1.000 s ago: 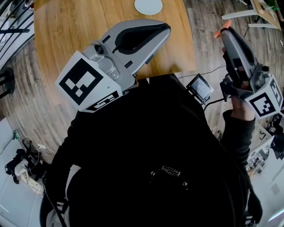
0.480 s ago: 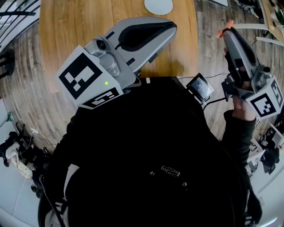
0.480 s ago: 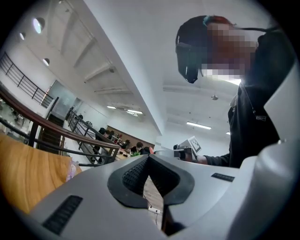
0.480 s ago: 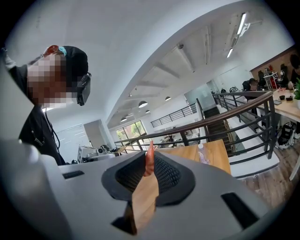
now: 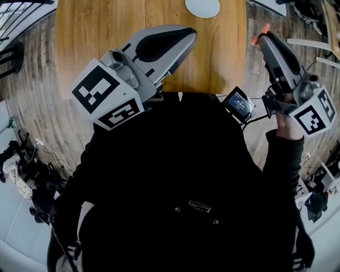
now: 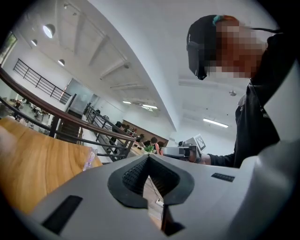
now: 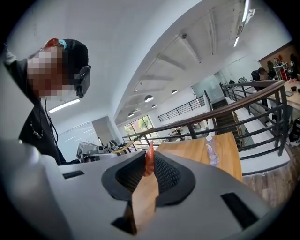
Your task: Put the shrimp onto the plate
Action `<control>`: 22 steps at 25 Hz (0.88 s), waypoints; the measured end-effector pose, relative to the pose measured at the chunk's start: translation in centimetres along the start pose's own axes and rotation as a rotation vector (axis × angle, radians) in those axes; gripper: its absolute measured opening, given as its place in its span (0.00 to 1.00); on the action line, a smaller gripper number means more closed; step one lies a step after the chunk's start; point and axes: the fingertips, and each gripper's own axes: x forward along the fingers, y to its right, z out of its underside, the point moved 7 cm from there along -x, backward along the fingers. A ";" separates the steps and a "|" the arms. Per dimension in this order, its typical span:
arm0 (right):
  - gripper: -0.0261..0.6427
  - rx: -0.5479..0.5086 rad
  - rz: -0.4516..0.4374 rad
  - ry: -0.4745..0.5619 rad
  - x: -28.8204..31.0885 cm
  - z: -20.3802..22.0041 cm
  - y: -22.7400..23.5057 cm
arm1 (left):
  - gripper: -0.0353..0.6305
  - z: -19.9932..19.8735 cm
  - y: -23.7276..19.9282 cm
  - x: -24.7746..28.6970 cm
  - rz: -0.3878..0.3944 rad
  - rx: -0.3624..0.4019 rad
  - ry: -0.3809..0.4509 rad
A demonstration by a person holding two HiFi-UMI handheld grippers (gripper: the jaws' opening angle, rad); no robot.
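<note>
While aloft, shrimp [image 7: 149,161] in right claw [image 5: 262,38].

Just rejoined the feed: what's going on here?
A person holds a gripper in each hand. The right gripper is shut on the shrimp, held beside the wooden table. The left gripper is shut, empty, above the table. The plate sits at the table's far edge; its visible part is bare.

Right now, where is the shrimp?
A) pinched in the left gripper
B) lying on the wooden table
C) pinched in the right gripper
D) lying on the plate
C: the right gripper view shows the orange shrimp clamped between the jaws of the right gripper, held up in the air and away from the plate.
</note>
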 end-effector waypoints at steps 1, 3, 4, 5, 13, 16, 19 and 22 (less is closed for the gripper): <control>0.14 0.008 -0.002 -0.002 0.0 0.1 0.2 | 0.06 0.0 0.0 0.0 -0.004 -0.002 -0.001; 0.14 0.020 -0.013 -0.008 0.3 0.4 0.6 | 0.06 0.2 0.0 -0.2 -0.015 -0.005 -0.006; 0.14 0.018 -0.021 -0.012 0.6 0.5 0.7 | 0.06 0.3 -0.1 -0.3 -0.022 -0.007 -0.009; 0.14 0.014 -0.028 -0.017 0.9 0.5 0.8 | 0.06 0.3 -0.2 -0.3 -0.029 -0.009 -0.013; 0.14 0.019 -0.048 -0.034 1.5 1.0 1.9 | 0.06 0.7 -0.6 -0.2 -0.059 -0.018 -0.023; 0.14 0.014 -0.043 -0.038 1.5 1.0 2.1 | 0.06 0.7 -0.7 -0.2 -0.062 -0.015 -0.018; 0.14 0.016 -0.030 -0.041 1.3 1.3 2.6 | 0.06 0.8 -0.8 -0.1 -0.064 -0.012 -0.011; 0.14 0.033 -0.016 -0.040 1.0 1.7 3.0 | 0.06 0.5 -1.0 -0.1 -0.063 -0.005 -0.003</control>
